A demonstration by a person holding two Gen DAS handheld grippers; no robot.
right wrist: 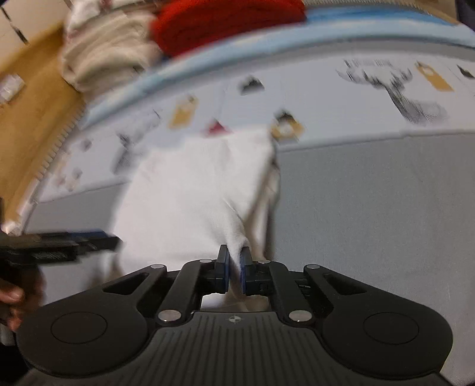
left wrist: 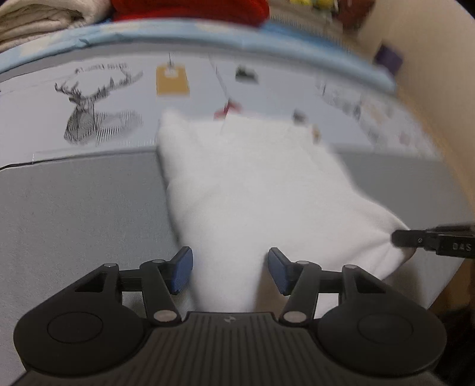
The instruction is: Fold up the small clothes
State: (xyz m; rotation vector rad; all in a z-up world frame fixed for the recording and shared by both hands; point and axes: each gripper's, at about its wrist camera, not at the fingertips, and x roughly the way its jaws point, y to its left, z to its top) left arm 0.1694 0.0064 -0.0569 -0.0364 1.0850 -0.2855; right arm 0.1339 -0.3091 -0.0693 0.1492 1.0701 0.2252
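A small white garment [left wrist: 252, 184] lies flat on a grey mat [left wrist: 74, 213]. My left gripper [left wrist: 230, 268] hangs over its near edge, open, its blue pads on either side of a strip of cloth without pressing it. At the right edge of this view, my right gripper [left wrist: 399, 237] meets the garment's near right corner. In the right wrist view my right gripper [right wrist: 236, 264] is shut on a pinched fold of the white garment [right wrist: 190, 193], which rises to a peak between the pads. My left gripper [right wrist: 114, 239] shows edge-on at the left, by the cloth's other side.
Behind the mat lies a pale printed sheet with a deer drawing [left wrist: 86, 118], bordered in blue. Beyond it sit a red garment [right wrist: 225, 20] and a stack of folded cream cloth [right wrist: 104, 53]. Wooden floor [right wrist: 29, 104] and a person's hand [right wrist: 12, 297] are at the left.
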